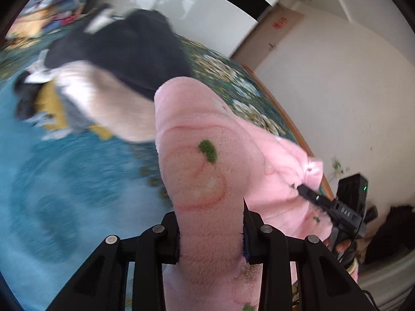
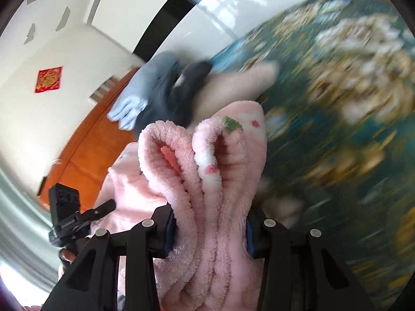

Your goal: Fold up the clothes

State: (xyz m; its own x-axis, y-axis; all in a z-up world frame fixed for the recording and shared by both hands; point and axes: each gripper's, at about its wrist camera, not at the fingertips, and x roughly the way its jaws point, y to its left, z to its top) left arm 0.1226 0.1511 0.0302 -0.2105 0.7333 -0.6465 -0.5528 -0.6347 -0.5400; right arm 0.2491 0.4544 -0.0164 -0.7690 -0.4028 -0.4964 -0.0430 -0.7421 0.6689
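Presently: one pink fleece garment (image 1: 207, 176), lifted above the bed (image 1: 64, 181), spanning both grippers. Left gripper (image 1: 211, 235) fingers clamped on a single thick fold at lower centre; right gripper (image 2: 208, 235) fingers clamped on bunched layers. Long axis runs gripper to gripper, right gripper at lower right of the left view. One heap of other clothes (image 1: 109, 59), upper left, blurred, uncounted.

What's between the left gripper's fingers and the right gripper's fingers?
Only the pink fleece garment. In the left wrist view it runs from the left gripper across to the right gripper, which pinches its far edge. Nothing else sits between them.
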